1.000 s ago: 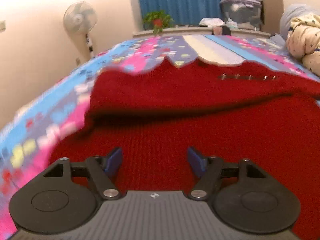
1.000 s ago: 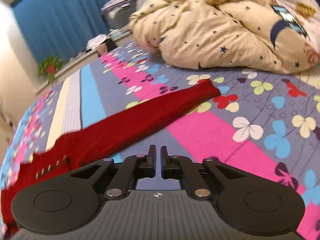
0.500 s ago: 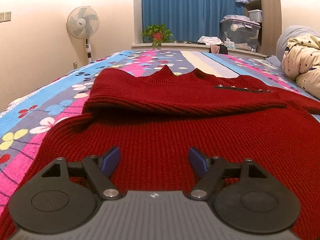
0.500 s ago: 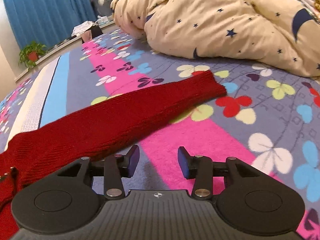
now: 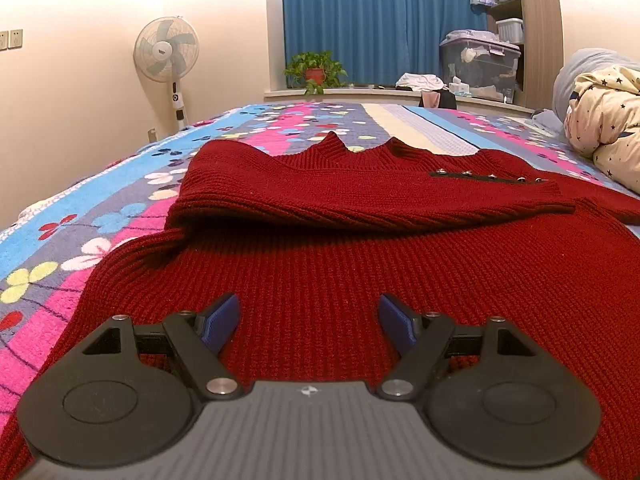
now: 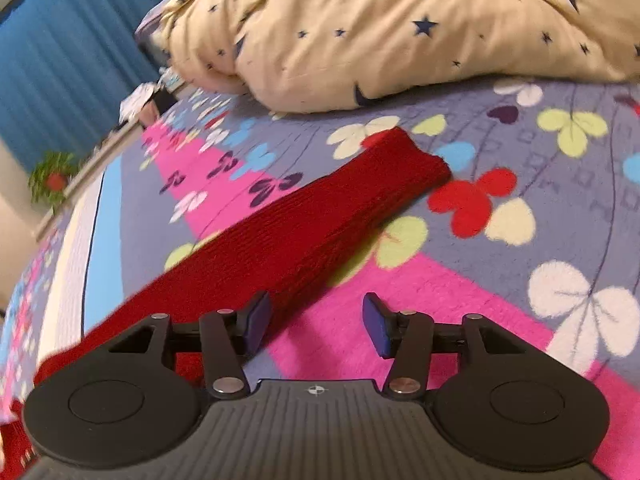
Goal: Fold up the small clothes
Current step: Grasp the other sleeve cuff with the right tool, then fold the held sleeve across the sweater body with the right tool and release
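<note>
Red sweater (image 5: 360, 280) flat on flowered bedspread (image 5: 100, 220), one sleeve folded across chest. Left gripper (image 5: 308, 320) low over its body, fingers wide apart, empty. Right gripper (image 6: 316, 320) near outstretched sleeve (image 6: 320, 220), fingers just opened, apart, empty.

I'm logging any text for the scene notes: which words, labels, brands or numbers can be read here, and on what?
No text can be read.
Fan: a small dark mark on its hub, too small to read.
Storage box: no label that can be made out.
Red sweater: only metal studs, no lettering.
</note>
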The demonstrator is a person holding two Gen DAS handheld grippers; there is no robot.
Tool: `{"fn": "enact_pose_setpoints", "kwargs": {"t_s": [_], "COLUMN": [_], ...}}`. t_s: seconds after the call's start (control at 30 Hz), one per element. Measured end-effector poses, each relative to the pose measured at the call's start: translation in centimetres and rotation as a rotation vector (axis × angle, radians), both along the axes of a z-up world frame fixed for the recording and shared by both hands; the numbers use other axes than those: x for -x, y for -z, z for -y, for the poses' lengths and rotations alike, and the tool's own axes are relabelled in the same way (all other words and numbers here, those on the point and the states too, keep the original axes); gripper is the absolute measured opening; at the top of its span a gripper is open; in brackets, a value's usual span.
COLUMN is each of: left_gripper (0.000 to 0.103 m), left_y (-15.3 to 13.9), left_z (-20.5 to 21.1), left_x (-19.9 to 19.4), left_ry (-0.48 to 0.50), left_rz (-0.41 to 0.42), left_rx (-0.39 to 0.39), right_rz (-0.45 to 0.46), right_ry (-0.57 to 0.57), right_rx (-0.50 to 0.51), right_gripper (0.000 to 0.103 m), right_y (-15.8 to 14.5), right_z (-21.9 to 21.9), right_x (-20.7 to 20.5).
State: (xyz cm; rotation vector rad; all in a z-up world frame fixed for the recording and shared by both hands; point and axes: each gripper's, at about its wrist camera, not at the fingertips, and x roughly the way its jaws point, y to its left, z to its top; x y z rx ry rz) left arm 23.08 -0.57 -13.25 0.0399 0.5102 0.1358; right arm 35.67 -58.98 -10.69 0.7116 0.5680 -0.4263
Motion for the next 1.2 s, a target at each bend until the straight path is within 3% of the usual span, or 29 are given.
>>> {"fn": "enact_pose_setpoints", "kwargs": {"t_s": [0.2,0.27,0.3,0.37,0.43,0.53,0.7,0.77,0.83,0.9,1.0,1.1,1.2], "left_gripper": [0.081,0.081,0.081,0.081,0.081,0.081,0.081,0.081,0.081,0.081,0.081,0.081,0.081], "left_y": [0.0,0.1,0.1,0.1,0.1,0.2,0.2,0.2,0.1,0.1,0.1,0.0,0.0], "left_z": [0.0,0.1,0.1,0.2,0.2,0.4,0.7,0.6,0.4,0.3,0.0,-0.1,-0.2], "left_x": [0.0,0.0,0.0,0.0,0.0,0.0,0.2,0.1,0.2,0.2,0.3,0.3,0.3], "left_ry": [-0.001,-0.001,-0.001,-0.002,-0.003,-0.004,-0.007,-0.006,-0.004,-0.003,-0.002,-0.001,-0.002], "left_rz": [-0.001,0.000,0.001,0.003,0.006,0.010,0.019,0.018,0.017,0.019,0.021,0.023,0.023], "left_rx": [-0.005,-0.006,-0.007,-0.012,-0.019,-0.027,-0.043,-0.038,-0.029,-0.021,-0.007,0.008,0.011], "right_rz": [0.044,0.044,0.036,0.066,0.089,0.106,0.312,0.427,0.486,0.460,0.309,0.208,0.126], "right_ry": [0.027,0.035,0.046,0.056,0.054,0.018,-0.254,-0.434,-0.694,-0.940,-1.083,-1.066,-0.920], "right_rx": [-0.020,0.014,0.024,0.027,0.094,0.273,0.599,0.655,0.604,0.506,0.491,0.428,0.356], "right_gripper": [0.054,0.037,0.022,0.015,0.014,0.013,0.013,0.013,0.018,0.027,0.032,0.034,0.040], "right_y": [0.5,0.7,0.7,0.6,-0.5,-3.5,-10.9,-12.6,-12.8,-11.3,-8.0,-7.6,-9.2], "right_z": [0.6,0.4,0.3,0.3,-0.6,-4.1,-18.4,-25.4,-32.2,-37.1,-40.4,-38.7,-34.3], "right_x": [-1.5,-1.9,-2.0,-2.0,-2.2,-2.9,-2.6,-1.1,0.1,0.8,1.2,0.9,0.9]}}
